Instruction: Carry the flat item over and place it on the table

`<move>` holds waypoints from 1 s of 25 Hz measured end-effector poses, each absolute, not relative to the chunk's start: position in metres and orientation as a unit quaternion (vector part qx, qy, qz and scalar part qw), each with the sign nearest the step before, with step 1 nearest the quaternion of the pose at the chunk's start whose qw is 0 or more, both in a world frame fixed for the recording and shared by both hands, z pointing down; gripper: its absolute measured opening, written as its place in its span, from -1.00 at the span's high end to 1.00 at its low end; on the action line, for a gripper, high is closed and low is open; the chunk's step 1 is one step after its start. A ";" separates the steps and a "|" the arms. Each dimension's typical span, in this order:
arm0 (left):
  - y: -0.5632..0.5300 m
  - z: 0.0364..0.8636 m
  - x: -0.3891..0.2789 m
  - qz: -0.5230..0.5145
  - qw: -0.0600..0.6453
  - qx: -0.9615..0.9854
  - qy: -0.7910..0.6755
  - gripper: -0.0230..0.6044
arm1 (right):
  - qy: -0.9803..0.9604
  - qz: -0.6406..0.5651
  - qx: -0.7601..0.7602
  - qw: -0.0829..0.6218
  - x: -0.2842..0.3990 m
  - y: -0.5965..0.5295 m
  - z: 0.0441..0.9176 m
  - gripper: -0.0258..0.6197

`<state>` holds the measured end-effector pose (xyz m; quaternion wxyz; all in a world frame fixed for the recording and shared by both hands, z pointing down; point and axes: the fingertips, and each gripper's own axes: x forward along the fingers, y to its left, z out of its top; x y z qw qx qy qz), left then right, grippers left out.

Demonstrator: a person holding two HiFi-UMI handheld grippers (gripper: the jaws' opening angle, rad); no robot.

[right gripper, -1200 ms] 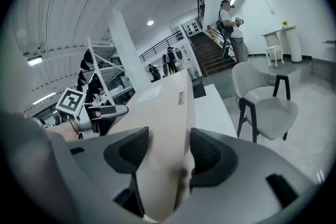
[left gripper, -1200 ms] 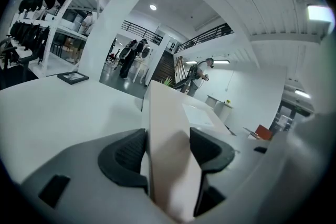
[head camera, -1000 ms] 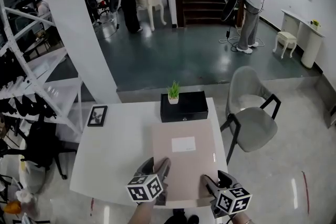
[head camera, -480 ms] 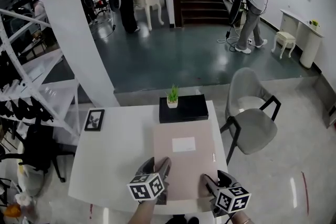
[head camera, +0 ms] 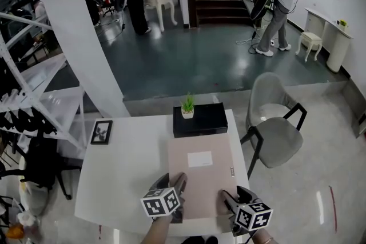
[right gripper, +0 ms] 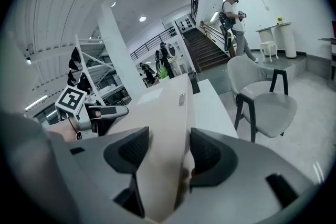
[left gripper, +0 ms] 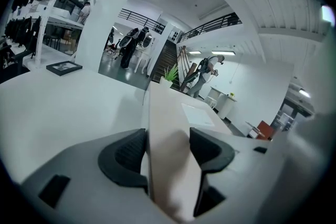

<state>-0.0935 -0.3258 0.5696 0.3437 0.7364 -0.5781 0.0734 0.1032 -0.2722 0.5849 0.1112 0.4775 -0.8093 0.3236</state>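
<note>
The flat item (head camera: pixel 200 180) is a pale pink board with a white label, lying lengthwise over the white table (head camera: pixel 126 168). Its far end stops just short of a black box (head camera: pixel 200 119). My left gripper (head camera: pixel 178 196) is shut on the board's near left edge, and my right gripper (head camera: pixel 229 203) is shut on its near right corner. In the left gripper view the board (left gripper: pixel 173 118) runs away between the jaws of the left gripper (left gripper: pixel 168 147). The right gripper view shows the board (right gripper: pixel 168 102) pinched edge-on in the right gripper (right gripper: pixel 170 152). I cannot tell whether the board touches the table.
A small potted plant (head camera: pixel 188 106) stands on the black box. A framed picture (head camera: pixel 101 131) lies at the table's far left. A grey chair (head camera: pixel 274 128) stands right of the table, white shelving (head camera: pixel 34 106) to the left. People stand far back near the stairs.
Both grippers keep their hold on the board, which has barely shifted over the table. The person at the back right has stepped a little to the right.
</note>
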 end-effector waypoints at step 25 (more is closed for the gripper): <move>-0.332 0.597 -0.093 0.114 0.374 0.719 -0.575 0.09 | -0.792 0.358 0.476 0.131 0.103 -0.275 0.609 0.16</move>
